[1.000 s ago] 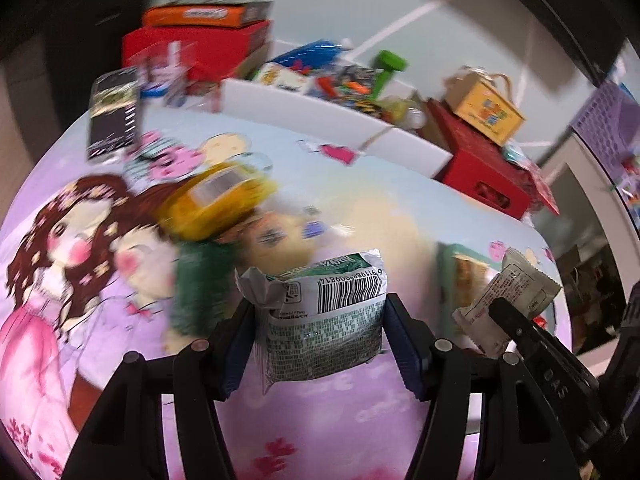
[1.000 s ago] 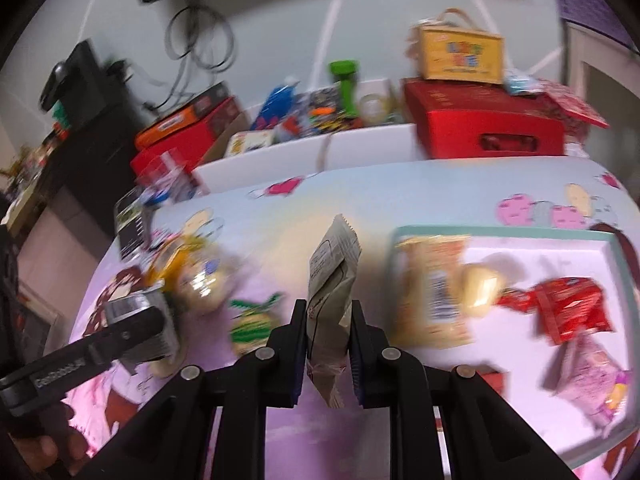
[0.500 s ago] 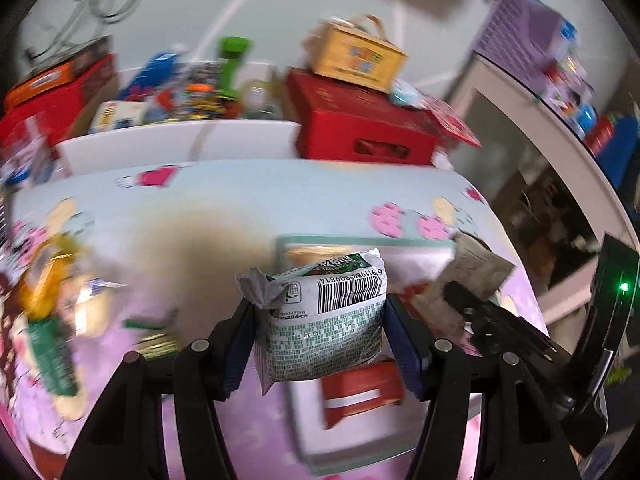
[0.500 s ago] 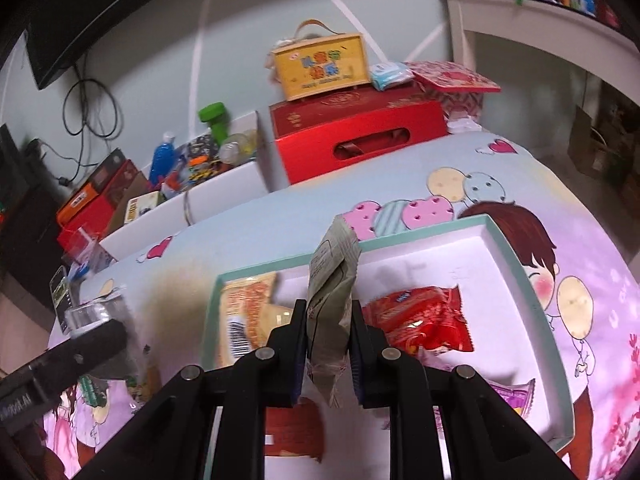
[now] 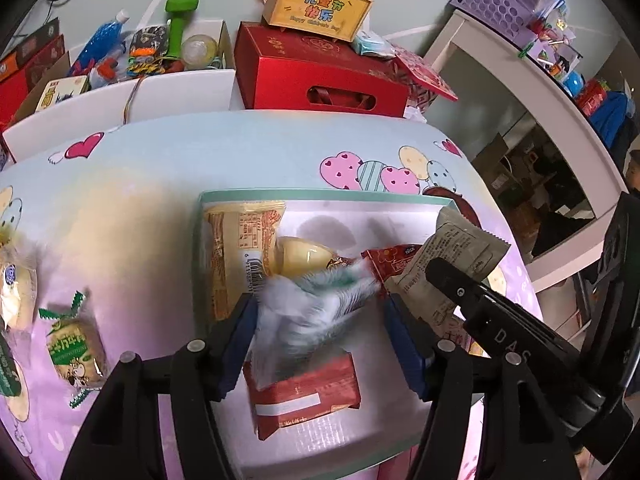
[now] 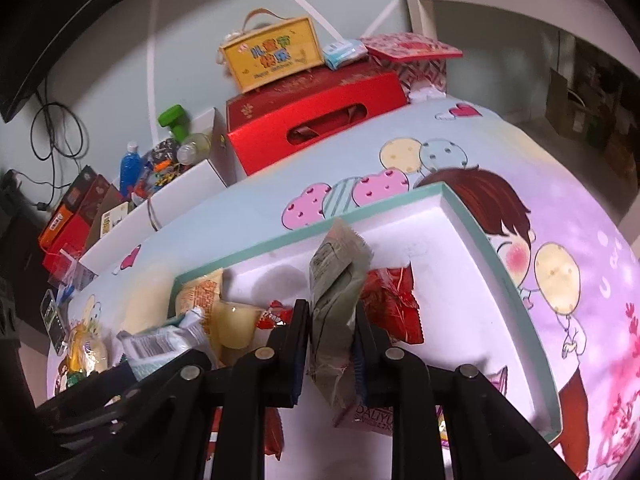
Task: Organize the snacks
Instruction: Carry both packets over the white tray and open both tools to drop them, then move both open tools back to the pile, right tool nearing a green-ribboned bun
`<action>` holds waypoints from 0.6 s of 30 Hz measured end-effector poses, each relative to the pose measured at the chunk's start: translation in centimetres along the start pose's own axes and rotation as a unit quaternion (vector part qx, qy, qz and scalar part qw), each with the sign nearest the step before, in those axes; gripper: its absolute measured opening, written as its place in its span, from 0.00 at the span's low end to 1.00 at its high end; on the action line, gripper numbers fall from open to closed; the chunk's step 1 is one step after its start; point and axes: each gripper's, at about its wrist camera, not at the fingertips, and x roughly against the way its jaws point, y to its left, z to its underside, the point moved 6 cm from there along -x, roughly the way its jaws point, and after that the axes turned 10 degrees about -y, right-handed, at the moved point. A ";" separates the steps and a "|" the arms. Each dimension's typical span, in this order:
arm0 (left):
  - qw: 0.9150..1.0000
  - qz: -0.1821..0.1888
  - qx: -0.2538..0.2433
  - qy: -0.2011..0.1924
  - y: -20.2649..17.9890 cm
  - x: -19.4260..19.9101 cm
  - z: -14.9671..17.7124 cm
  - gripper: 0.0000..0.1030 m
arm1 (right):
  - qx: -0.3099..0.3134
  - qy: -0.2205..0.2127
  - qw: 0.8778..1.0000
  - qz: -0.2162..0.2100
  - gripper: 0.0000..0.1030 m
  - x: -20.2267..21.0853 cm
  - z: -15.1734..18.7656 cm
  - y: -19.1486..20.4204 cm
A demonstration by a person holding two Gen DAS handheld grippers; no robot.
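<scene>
Both grippers poised over the tray (image 5: 320, 196): left gripper (image 5: 320, 332) spread, its blurred green-white packet (image 5: 316, 308) loose between the jaws above the tray, while right gripper (image 6: 332, 344) clamps an upright grey-green packet (image 6: 336, 280) directly over the tray floor.

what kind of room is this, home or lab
Most likely a lived-in home room, perhaps a child's: a cartoon-print tablecloth covers the table, a yellow gift box sits on a red carton, and a white bin of toys stands beside them.
</scene>
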 end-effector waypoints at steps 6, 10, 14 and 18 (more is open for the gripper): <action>1.000 -0.004 0.012 -0.010 1.1 1.4 -0.1 0.70 | 0.012 0.005 1.000 0.012 0.25 0.0 0.1 0.3; 0.999 -0.034 0.023 -0.026 3.6 3.4 -0.2 0.80 | 0.020 -0.003 0.999 0.034 0.57 0.4 -0.2 0.3; 0.995 -0.083 0.043 -0.046 7.1 5.8 0.1 0.80 | 0.025 -0.007 0.999 0.046 0.64 0.7 -0.2 0.7; 0.986 -0.135 0.063 -0.068 11.7 8.6 0.6 0.87 | 0.045 -0.010 0.998 0.042 0.79 0.5 -0.1 1.9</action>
